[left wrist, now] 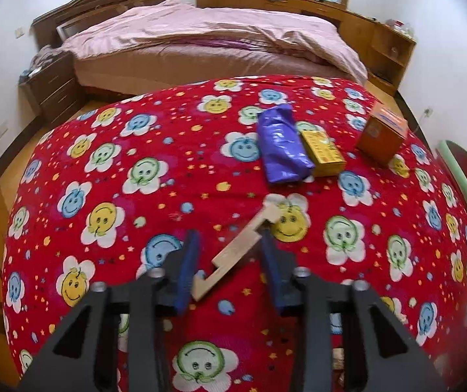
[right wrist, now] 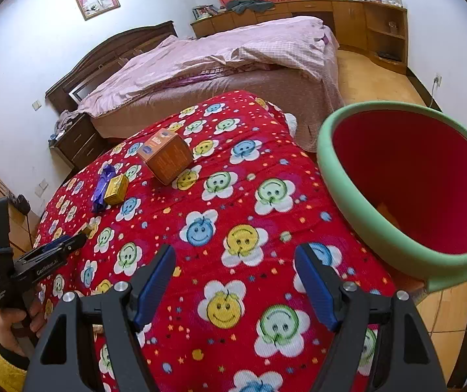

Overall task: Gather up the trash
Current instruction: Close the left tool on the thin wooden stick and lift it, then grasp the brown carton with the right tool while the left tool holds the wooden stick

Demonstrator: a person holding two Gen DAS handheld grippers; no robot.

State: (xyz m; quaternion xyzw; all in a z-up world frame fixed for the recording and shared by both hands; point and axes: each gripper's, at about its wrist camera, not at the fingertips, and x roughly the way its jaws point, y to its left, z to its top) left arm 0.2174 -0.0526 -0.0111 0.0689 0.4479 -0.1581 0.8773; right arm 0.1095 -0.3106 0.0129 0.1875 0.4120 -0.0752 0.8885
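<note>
a zigzag wooden scrap (left wrist: 238,251) is lying on the red smiley-flower blanket (left wrist: 155,170), sitting between the left gripper (left wrist: 230,268) pads, which are straddling it, not visibly pressing yet. the right gripper (right wrist: 233,289) is hanging open and empty beside the green-rimmed bin (right wrist: 364,228), probably waiting to receive trash.

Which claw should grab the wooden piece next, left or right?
Left. The left claw already straddles the wooden piece on the red cloth, pads not yet pressing. The right claw stands open over bare cloth near the green-rimmed bin.
</note>
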